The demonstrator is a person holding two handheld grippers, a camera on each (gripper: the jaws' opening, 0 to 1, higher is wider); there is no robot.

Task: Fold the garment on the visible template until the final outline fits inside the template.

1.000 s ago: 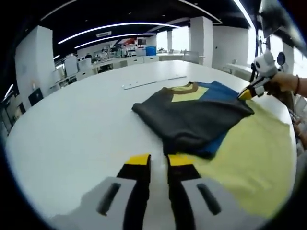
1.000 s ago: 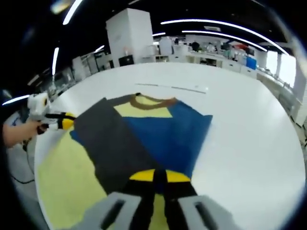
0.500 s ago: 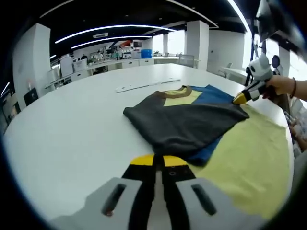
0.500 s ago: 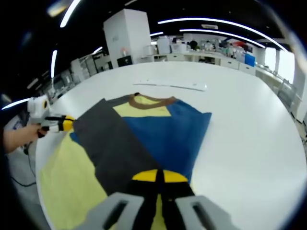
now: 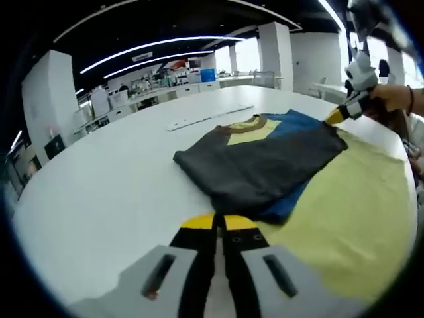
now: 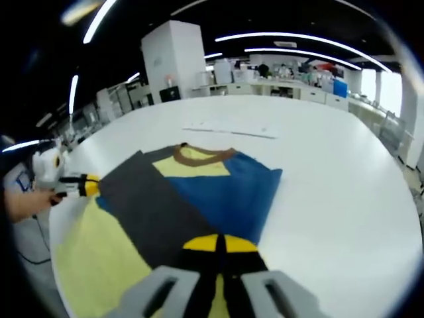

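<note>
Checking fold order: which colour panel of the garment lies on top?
The dark grey panel overlaps the blue panel and the yellow chest.

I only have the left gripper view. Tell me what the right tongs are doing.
Observer: In the right gripper view, the right gripper has its tongs shut, tips over the near edge of the garment. I cannot tell whether they pinch cloth.
Operator: Report the blue side.
Observer: The blue panel lies flat. Its far corner has white table around it, while the yellow template shows on the other side.
Operator: Now describe my own gripper from there.
Observer: The left gripper points at the outer corner of the dark flap, held by a hand.
</note>
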